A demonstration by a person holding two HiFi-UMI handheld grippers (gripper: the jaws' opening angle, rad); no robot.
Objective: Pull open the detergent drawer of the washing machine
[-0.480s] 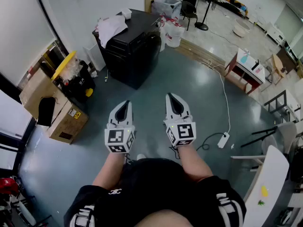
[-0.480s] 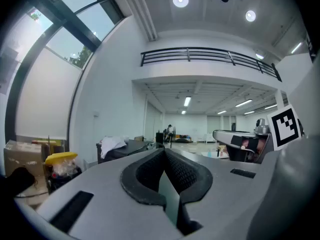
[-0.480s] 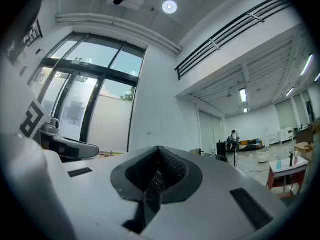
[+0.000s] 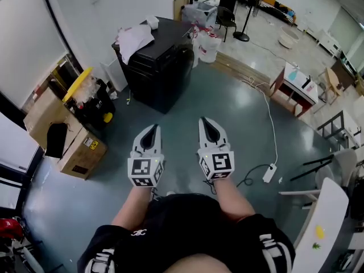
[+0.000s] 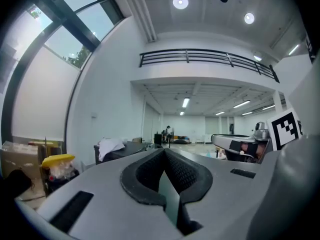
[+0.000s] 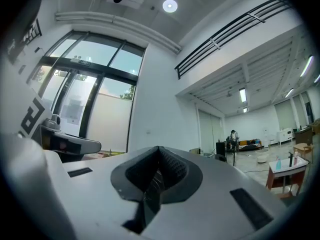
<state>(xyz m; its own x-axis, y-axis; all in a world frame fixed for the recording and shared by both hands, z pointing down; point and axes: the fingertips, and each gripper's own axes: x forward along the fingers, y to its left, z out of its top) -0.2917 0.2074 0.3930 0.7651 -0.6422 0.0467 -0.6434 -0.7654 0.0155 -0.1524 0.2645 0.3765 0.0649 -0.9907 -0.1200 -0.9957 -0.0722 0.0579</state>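
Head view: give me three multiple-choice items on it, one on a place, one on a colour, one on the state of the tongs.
1. Where does the white cloth lie?
A. on top of the black cabinet
B. on the floor
C. on a cardboard box

2. What colour is the lid left of the cabinet?
A. blue
B. yellow
C. red

3. How do the left tongs and the right tongs stand?
A. both wide open
B. one shut on a cloth
C. both shut, empty

Answers:
1 A: the cloth is crumpled on the cabinet's top.
2 B: the lid shows bright yellow beside the boxes.
3 C: in each gripper view the jaws meet at the tip with nothing between them.
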